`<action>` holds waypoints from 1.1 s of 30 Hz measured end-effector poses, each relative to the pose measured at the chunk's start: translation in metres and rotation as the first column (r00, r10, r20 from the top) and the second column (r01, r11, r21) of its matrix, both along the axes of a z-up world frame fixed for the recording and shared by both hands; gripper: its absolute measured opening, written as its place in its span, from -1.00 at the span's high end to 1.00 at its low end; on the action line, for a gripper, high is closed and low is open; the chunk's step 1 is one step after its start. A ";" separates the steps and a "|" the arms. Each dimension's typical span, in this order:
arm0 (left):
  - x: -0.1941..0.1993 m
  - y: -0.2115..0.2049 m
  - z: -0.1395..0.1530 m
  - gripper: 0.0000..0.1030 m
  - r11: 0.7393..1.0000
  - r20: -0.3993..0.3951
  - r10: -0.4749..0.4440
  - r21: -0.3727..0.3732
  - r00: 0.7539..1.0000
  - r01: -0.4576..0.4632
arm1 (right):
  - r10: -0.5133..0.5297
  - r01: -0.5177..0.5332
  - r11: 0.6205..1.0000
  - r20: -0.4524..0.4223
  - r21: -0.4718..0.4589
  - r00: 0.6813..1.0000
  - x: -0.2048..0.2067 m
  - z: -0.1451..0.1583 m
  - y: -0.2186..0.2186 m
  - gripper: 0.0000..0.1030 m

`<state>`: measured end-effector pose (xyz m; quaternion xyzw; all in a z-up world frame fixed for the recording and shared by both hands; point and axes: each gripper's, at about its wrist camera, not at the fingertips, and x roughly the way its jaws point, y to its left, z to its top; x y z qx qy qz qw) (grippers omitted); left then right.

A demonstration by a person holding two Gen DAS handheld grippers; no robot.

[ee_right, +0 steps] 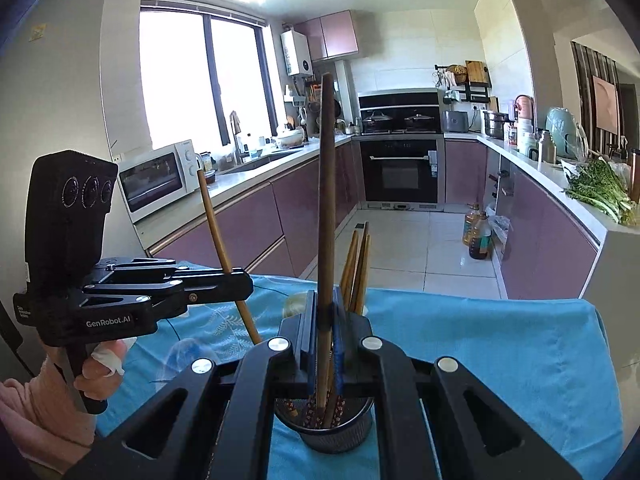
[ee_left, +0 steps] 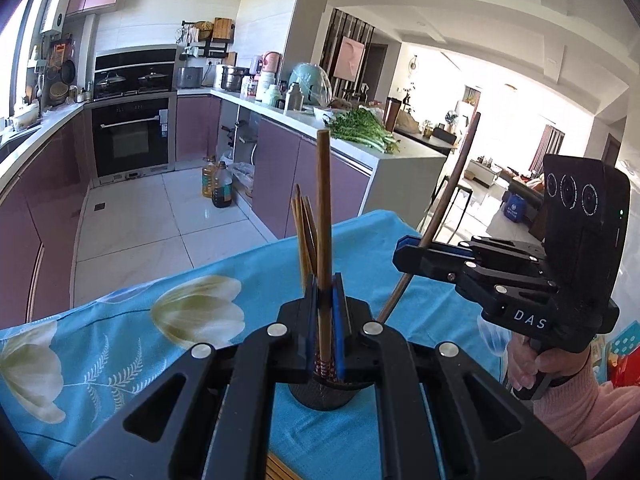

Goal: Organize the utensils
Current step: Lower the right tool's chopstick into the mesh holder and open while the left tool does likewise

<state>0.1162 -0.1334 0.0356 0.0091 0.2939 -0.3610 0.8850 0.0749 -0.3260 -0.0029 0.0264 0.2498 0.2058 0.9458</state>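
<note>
Kitchen behind, blue floral tablecloth (ee_left: 120,344) underneath. Left wrist view: left gripper (ee_left: 325,304) pinching a light chopstick (ee_left: 323,216) upright, right over the dark holder cup (ee_left: 320,394), probably for dropping in. Right wrist view: right gripper (ee_right: 325,320) clamped on a dark chopstick (ee_right: 326,200), same holder directly below, chopsticks (ee_right: 358,268) already inside.

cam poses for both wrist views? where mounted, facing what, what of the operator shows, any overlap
Left wrist: sits on the left gripper, looking along its jaws, shut on a light chopstick over the dark holder; the right gripper and its hand show at right.
Right wrist: sits on the right gripper, jaws shut on a dark chopstick over the holder; the left gripper and hand show at left.
Shared: holder, blue cloth, oven, greens.
</note>
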 end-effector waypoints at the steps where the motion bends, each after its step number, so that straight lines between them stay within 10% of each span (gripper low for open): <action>1: 0.001 -0.001 -0.003 0.86 1.000 -0.009 0.001 0.016 1.000 0.000 | -0.001 0.000 1.000 -0.014 -0.005 1.000 0.003 -0.002 0.001 0.88; 15: 0.020 -0.018 -0.026 0.86 0.990 -0.102 -0.041 0.133 0.994 0.054 | 0.000 -0.005 0.999 -0.141 -0.034 0.990 0.023 -0.031 0.008 0.88; 33: 0.042 -0.017 -0.043 0.77 0.996 -0.160 0.018 0.094 0.987 -0.003 | -0.034 0.036 0.999 -0.183 0.007 0.982 0.035 -0.048 0.005 0.82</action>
